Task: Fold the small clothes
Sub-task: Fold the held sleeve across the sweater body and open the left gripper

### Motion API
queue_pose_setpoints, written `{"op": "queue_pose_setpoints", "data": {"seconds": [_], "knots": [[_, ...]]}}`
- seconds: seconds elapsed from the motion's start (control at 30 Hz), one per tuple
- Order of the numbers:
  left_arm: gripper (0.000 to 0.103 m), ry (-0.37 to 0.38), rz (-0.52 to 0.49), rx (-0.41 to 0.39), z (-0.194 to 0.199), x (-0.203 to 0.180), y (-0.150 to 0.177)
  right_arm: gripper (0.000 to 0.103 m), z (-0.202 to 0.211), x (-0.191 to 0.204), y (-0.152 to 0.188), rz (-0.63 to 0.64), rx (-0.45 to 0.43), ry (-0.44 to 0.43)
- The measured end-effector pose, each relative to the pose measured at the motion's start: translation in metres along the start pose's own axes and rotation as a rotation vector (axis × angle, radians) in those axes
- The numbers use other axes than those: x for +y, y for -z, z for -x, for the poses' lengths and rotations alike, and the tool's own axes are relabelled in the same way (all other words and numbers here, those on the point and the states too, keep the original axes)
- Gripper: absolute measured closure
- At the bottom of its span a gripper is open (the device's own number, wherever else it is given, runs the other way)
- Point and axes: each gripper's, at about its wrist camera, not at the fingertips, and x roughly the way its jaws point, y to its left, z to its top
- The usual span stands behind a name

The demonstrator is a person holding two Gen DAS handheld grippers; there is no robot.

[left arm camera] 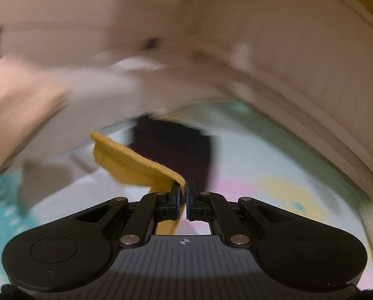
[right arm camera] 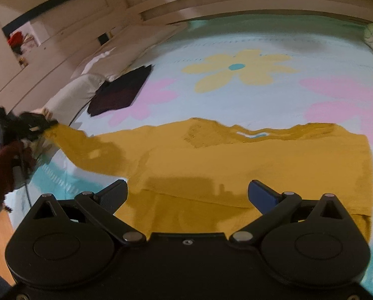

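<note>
A bed (right arm camera: 236,37) fills most of both views, covered by a pale blue sheet (right arm camera: 211,95) printed with yellow and pink flowers. A beige headboard (right arm camera: 236,2) runs along its far edge.

A mustard sweater (right arm camera: 236,155) lies flat across the near part of the sheet, its neckline toward the far side and one sleeve (right arm camera: 86,150) stretched out to the left. A dark garment (right arm camera: 121,90) lies apart from it, farther off on the left, near the bed's edge.

The right gripper (right arm camera: 187,195) hovers over the sweater's near hem with its jaws spread wide and nothing between them.

The left gripper (left arm camera: 185,192) is at the far left, at the end of the sleeve. Its jaws are pressed together on the cuff (left arm camera: 136,165), whose ribbed mustard fabric folds up and away to the left of the pads. The left view is heavily blurred.
</note>
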Motion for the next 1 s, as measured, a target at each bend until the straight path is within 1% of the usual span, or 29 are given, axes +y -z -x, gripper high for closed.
{"op": "queue_pose_setpoints", "data": {"seconds": [0.1, 0.17, 0.23, 0.27, 0.37, 0.4, 0.47, 0.5, 0.53, 0.57, 0.63, 0.67, 0.73, 0.8, 0.83, 0.93, 0.97, 1.0], "knots": [[0.1, 0.131, -0.142, -0.002, 0.015, -0.072, 0.014, 0.0, 0.01, -0.013, -0.002, -0.028, -0.025, 0.026], [0.1, 0.223, -0.23, 0.028, 0.02, -0.122, 0.034, 0.0, 0.018, -0.024, -0.003, -0.051, -0.046, 0.043], [0.1, 0.314, -0.29, 0.085, 0.02, -0.167, 0.064, 0.0, 0.026, -0.035, -0.006, -0.077, -0.067, 0.068], [0.1, 0.349, -0.312, 0.118, 0.019, -0.185, 0.078, 0.0, 0.029, -0.041, -0.007, -0.089, -0.075, 0.078], [0.099, 0.45, -0.4, 0.246, 0.013, -0.234, 0.131, 0.0, 0.043, -0.063, -0.009, -0.138, -0.109, 0.124], [0.097, 0.487, -0.421, 0.291, 0.012, -0.245, 0.148, 0.0, 0.046, -0.07, -0.009, -0.155, -0.118, 0.137], [0.086, 0.553, -0.449, 0.387, 0.008, -0.262, 0.176, 0.0, 0.052, -0.084, -0.009, -0.192, -0.133, 0.161], [0.075, 0.575, -0.463, 0.422, 0.004, -0.268, 0.185, 0.0, 0.054, -0.09, -0.01, -0.209, -0.138, 0.173], [0.069, 0.596, -0.476, 0.434, 0.004, -0.271, 0.191, 0.0, 0.056, -0.096, -0.009, -0.223, -0.141, 0.183], [0.067, 0.62, -0.497, 0.428, 0.008, -0.274, 0.195, 0.0, 0.057, -0.101, -0.01, -0.235, -0.144, 0.192], [0.058, 0.656, -0.537, 0.411, 0.009, -0.274, 0.189, 0.0, 0.057, -0.11, -0.01, -0.254, -0.148, 0.21], [0.056, 0.664, -0.552, 0.392, 0.012, -0.272, 0.184, 0.0, 0.057, -0.112, -0.01, -0.26, -0.148, 0.217], [0.053, 0.649, -0.548, 0.35, 0.014, -0.266, 0.174, 0.0, 0.054, -0.117, -0.011, -0.269, -0.147, 0.227], [0.052, 0.601, -0.502, 0.321, 0.011, -0.25, 0.157, 0.0, 0.048, -0.119, -0.013, -0.271, -0.144, 0.231], [0.052, 0.561, -0.474, 0.31, 0.006, -0.24, 0.147, 0.0, 0.045, -0.118, -0.014, -0.263, -0.143, 0.233], [0.052, 0.394, -0.412, 0.304, -0.015, -0.207, 0.127, 0.0, 0.036, -0.109, -0.013, -0.207, -0.135, 0.236], [0.052, 0.331, -0.4, 0.319, -0.025, -0.195, 0.124, 0.0, 0.032, -0.104, -0.013, -0.186, -0.13, 0.232], [0.052, 0.298, -0.39, 0.334, -0.032, -0.185, 0.124, 0.0, 0.027, -0.099, -0.013, -0.167, -0.124, 0.226]]}}
